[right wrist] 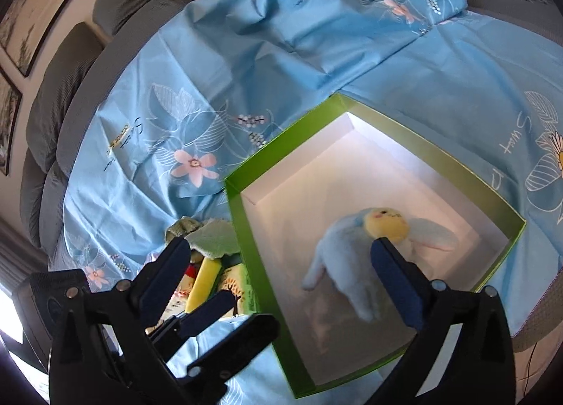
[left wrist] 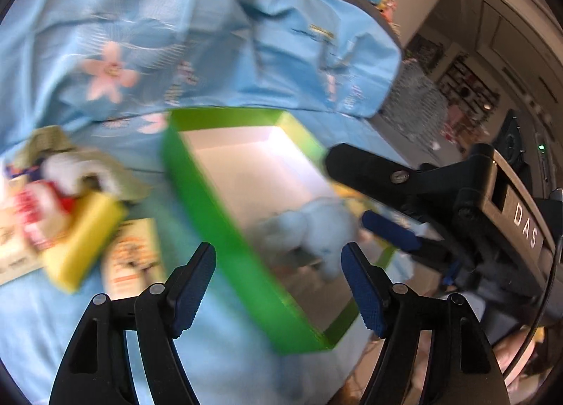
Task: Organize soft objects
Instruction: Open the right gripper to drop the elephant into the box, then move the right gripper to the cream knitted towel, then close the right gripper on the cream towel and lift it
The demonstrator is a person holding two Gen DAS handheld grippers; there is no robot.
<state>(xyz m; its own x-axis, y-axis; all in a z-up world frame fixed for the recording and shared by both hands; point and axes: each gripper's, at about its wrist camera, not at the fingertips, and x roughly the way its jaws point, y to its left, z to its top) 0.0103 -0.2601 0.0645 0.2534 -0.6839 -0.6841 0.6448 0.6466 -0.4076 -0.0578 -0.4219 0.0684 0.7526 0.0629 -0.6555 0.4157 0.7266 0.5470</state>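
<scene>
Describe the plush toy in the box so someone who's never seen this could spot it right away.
On the light blue flowered sheet sits an open green box with a white inside. The plush toy lies alone in it, near the box's closer end. It is pale blue and fluffy with a round yellow face, unlike the yellow and red things heaped outside the box.

A light blue floral sheet point(right wrist: 281, 63) covers the sofa point(right wrist: 70, 95). On it rest a green box point(right wrist: 246, 229) and, just beside it, a heap of small soft items point(right wrist: 207, 264).
</scene>
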